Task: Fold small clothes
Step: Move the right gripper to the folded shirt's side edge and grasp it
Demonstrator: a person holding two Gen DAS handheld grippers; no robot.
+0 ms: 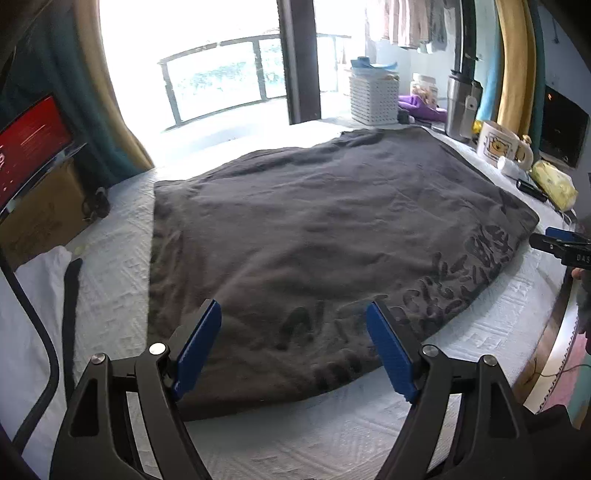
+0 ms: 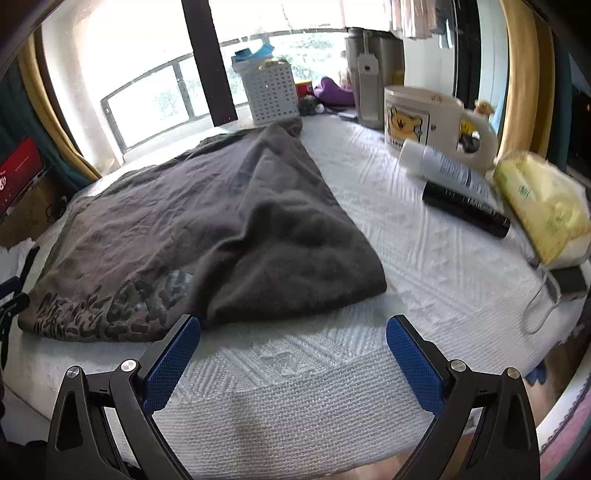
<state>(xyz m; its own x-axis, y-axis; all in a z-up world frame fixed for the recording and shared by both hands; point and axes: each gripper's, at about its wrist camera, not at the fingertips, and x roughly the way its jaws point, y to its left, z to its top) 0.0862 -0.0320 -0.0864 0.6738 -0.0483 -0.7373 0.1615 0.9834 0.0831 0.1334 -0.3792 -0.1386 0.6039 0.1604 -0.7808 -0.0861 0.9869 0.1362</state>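
White textured mattress cover (image 2: 424, 258) as work surface, woven geometric pattern, running under and ahead of the tongs. Straight ahead: big window (image 1: 221, 74) with a metal balcony railing (image 1: 221, 70), daylight blown out, dark vertical frame post (image 1: 299, 59) splitting it. Yellow curtain (image 2: 524, 74) ahead-right, another yellow-and-teal curtain (image 1: 110, 92) ahead-left. Far left: red-lit screen (image 1: 29, 147) sitting on a cardboard box (image 1: 44, 214). Far edge, ahead-right: white perforated basket (image 2: 273, 96), grey bin (image 2: 373, 74), cream bear-print mug (image 2: 417, 114). Right side: white bottle (image 2: 439, 162), black tube (image 2: 465, 208), yellow tissue pack (image 2: 543, 206). Laundry hanging top right (image 1: 406, 22).
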